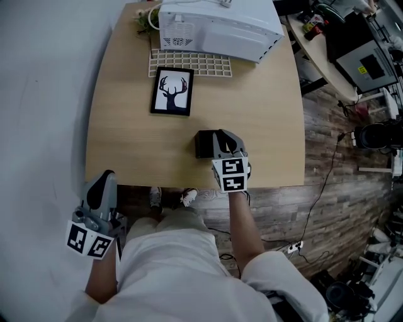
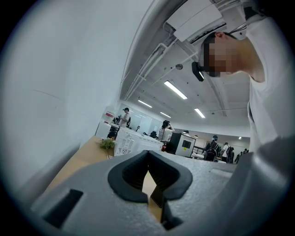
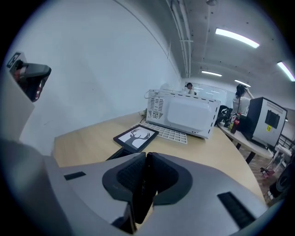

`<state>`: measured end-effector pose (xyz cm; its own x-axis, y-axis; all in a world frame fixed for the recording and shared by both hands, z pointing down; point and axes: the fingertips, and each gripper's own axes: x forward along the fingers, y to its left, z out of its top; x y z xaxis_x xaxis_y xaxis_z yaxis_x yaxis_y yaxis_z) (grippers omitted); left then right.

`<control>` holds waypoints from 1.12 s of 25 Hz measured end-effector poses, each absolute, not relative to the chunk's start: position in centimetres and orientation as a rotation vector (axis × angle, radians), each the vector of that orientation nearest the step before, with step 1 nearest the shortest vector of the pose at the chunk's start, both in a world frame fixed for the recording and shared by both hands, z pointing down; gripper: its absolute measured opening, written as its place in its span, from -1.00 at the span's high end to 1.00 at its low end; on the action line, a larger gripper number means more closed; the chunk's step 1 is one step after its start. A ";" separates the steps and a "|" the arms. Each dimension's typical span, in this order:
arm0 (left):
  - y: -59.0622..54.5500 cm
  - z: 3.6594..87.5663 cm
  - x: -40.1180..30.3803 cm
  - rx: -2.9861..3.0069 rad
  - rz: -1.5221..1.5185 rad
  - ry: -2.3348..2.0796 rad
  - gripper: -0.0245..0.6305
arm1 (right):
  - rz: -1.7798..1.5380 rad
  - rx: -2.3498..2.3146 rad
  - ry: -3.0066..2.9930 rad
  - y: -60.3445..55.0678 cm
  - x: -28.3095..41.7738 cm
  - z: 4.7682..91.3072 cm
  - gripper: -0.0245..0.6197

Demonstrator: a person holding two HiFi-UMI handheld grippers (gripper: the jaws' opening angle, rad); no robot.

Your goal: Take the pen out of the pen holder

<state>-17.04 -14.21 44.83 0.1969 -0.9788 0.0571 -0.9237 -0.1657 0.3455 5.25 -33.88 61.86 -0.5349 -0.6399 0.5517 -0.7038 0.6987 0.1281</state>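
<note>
A black pen holder (image 1: 203,143) stands near the front edge of the wooden table (image 1: 264,126). My right gripper (image 1: 221,139) is right over it, pointing down at a slant. In the right gripper view the jaws (image 3: 146,159) are closed on a slim black pen (image 3: 140,193) that runs upright between the pads. The holder's dark rim (image 3: 119,156) shows just beyond them. My left gripper (image 1: 104,179) hangs off the table's front left edge, beside the person's leg. Its tips (image 2: 148,154) meet and hold nothing.
At the back of the table stand a white microwave (image 1: 217,25), a white grid mat (image 1: 189,63) and a small plant (image 1: 143,19). A framed deer picture (image 1: 172,91) lies behind the holder. Another desk (image 1: 327,63) with equipment is to the right.
</note>
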 end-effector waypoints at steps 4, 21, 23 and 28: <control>-14.5 44.4 -17.2 2.195 -0.283 -1.774 0.88 | 0.244 1.082 -2.386 -33.6 5.5 61.2 0.79; -16.3 41.8 -14.8 2.388 -0.386 -1.561 0.88 | 0.328 1.262 -2.436 -31.1 7.0 56.9 0.80; -16.7 40.9 -14.7 2.423 -0.401 -1.547 0.88 | 0.328 1.272 -2.436 -30.7 7.3 56.6 0.80; -17.3 39.3 -13.3 2.492 -0.437 -1.499 0.88 | 0.329 1.281 -2.437 -29.8 7.8 55.7 0.80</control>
<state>-13.34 -17.34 39.34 0.4418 -0.8848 -0.1481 -0.8256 -0.4655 0.3187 7.80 -29.76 55.70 -0.5202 -0.7422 0.4225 -0.8277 0.5601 -0.0350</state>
